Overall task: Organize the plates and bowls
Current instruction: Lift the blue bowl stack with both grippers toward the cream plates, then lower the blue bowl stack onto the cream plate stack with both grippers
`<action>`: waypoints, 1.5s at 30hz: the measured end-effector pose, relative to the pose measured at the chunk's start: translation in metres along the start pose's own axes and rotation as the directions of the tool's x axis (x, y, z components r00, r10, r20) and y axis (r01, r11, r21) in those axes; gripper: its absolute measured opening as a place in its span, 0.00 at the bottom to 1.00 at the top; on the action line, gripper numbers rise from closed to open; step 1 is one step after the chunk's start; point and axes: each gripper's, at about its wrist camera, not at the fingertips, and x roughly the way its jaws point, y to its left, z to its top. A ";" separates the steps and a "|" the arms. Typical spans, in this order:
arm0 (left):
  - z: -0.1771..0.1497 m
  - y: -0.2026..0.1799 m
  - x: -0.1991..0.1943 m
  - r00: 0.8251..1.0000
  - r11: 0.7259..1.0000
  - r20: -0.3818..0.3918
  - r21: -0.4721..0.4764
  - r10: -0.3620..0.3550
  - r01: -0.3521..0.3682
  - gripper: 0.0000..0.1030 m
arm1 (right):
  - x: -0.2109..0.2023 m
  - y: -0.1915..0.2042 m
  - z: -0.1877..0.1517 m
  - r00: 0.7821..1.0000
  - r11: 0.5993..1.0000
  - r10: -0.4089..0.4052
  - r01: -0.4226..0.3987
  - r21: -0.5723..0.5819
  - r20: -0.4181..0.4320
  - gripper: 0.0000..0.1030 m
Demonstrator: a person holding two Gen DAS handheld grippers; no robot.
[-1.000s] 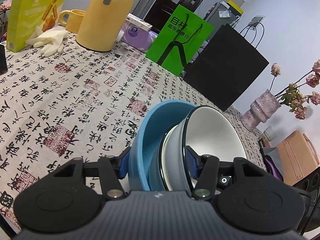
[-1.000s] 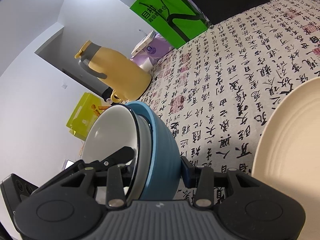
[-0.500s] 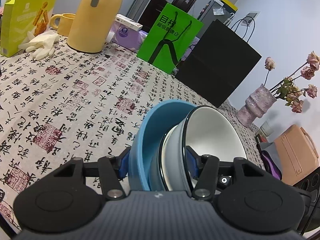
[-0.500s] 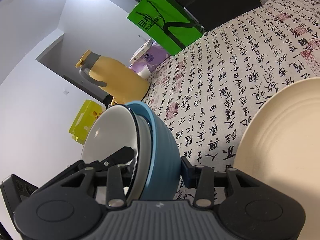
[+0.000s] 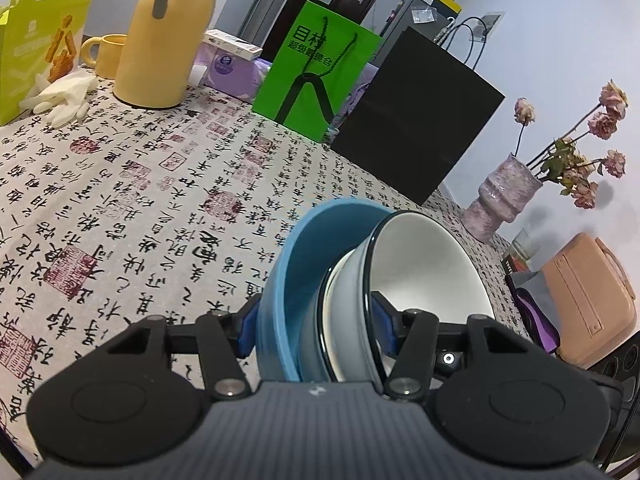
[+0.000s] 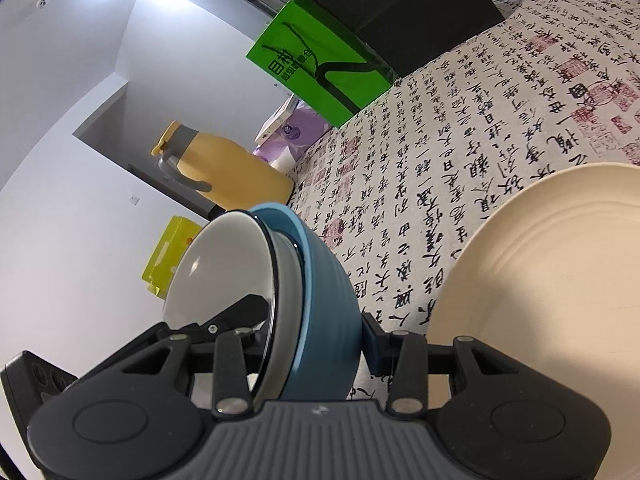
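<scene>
Left wrist view shows the left gripper (image 5: 316, 328) and the right gripper (image 6: 310, 334) each part-closed on opposite rims of the blue bowl (image 5: 288, 280) nesting the white bowl (image 5: 424, 276), raised above the tablecloth (image 5: 160, 200), probably bound for the cream plate (image 6: 560, 264).

Calligraphy-print table (image 5: 160, 208), cream plate (image 6: 552, 272), yellow jug (image 5: 160, 40)

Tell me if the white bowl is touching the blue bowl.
Touching. The left wrist view shows the white bowl nested inside the blue bowl, both pinched together by the left gripper.
</scene>
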 end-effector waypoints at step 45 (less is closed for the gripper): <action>-0.049 -0.104 0.038 0.995 0.990 -0.091 0.127 -0.051 0.062 0.54 | -0.089 -0.083 0.005 0.992 0.992 -0.046 0.032 0.122 0.114 0.39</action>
